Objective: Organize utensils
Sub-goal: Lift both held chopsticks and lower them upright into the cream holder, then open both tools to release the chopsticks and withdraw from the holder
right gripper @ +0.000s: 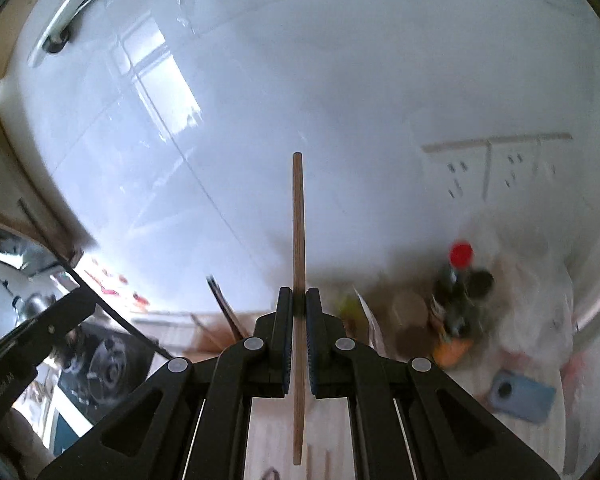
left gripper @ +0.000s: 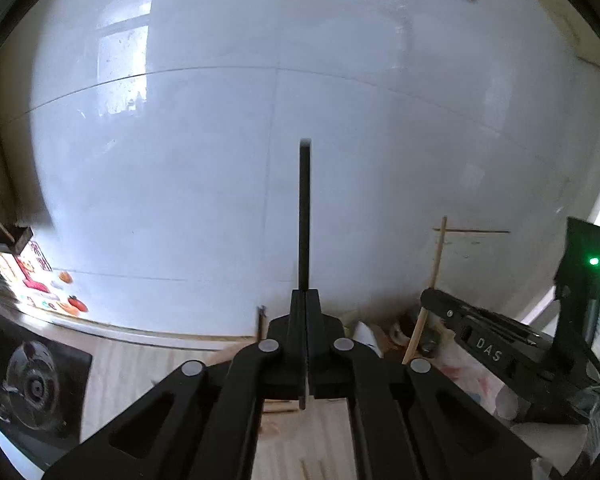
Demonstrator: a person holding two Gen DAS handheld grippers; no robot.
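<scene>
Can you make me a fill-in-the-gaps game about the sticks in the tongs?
1. The left tongs hold a ____ chopstick.
2. The right tongs hold a chopstick made of ____.
3. The bottle has a ____ cap.

Missing words: black; wood; red

Two grippers show — the left gripper (left gripper: 305, 300) and the right gripper (right gripper: 299, 300). Each carries one chopstick: one black chopstick (left gripper: 304, 216) in the left, one wooden chopstick (right gripper: 298, 240) in the right. On the table (left gripper: 148, 360) one gas burner (left gripper: 34, 388) can be counted, one bottle with a red cap (right gripper: 460, 280), one blue phone (right gripper: 520, 396) and one white plastic bag (right gripper: 536, 312). A few more wooden sticks (left gripper: 316, 470) lie low on the wood — blurred, at least two, the exact count unclear.
</scene>
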